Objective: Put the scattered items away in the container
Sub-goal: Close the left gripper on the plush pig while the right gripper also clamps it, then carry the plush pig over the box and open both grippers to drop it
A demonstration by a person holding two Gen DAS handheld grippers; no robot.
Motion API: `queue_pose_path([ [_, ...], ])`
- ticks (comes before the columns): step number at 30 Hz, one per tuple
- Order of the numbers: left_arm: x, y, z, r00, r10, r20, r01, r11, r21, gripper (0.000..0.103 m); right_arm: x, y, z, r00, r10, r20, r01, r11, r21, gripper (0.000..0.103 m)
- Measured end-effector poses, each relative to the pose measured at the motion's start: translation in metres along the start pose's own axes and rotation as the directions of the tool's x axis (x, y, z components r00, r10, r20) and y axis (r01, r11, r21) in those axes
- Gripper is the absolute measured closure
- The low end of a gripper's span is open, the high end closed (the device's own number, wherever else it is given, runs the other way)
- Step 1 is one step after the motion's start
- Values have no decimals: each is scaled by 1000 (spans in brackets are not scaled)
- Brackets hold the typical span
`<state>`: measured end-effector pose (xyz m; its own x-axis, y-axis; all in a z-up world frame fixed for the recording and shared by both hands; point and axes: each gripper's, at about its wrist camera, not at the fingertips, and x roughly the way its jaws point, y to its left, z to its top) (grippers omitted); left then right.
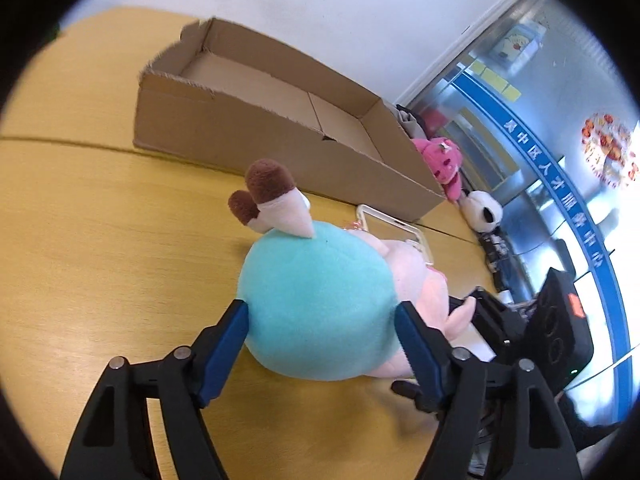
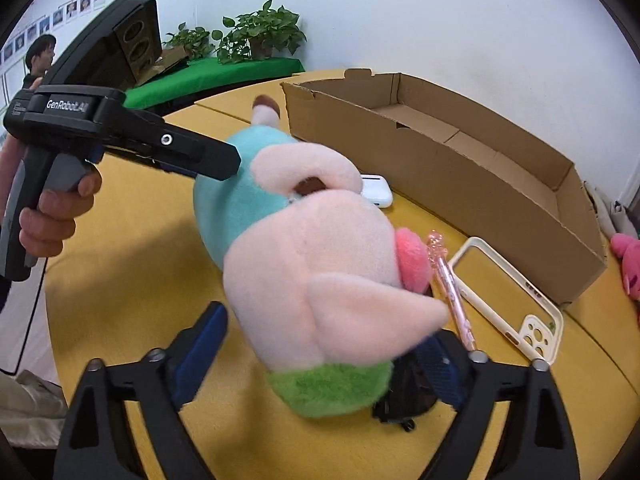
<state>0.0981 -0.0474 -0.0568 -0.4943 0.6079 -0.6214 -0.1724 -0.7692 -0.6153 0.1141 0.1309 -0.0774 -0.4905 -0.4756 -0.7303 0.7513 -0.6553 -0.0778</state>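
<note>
Plush pig toy, turquoise body with pale pink head and green collar [image 1: 316, 308]: lying on the yellow wooden table [image 1: 100, 272], just in front of the long, empty brown cardboard box [image 1: 256, 136]. Left gripper [image 1: 322, 320] straddles its body, blue pads pressing both flanks, apparently for lifting. Right gripper [image 2: 320, 354] brackets the head, jaws wide; contact cannot be told. Pink pen [image 2: 452, 284] and cream phone case [image 2: 516, 300] lie beside the toy, not yet boxed.

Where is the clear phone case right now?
In the right wrist view, the clear phone case lies flat on the yellow table, between the pink pen and cardboard box.
</note>
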Motion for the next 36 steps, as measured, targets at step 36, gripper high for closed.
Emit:
queue_pose_path([
  [36, -41, -99, 149, 975, 110, 195, -161, 949, 270, 33, -59, -52, 135, 960, -188, 206, 214, 971, -109, 36],
])
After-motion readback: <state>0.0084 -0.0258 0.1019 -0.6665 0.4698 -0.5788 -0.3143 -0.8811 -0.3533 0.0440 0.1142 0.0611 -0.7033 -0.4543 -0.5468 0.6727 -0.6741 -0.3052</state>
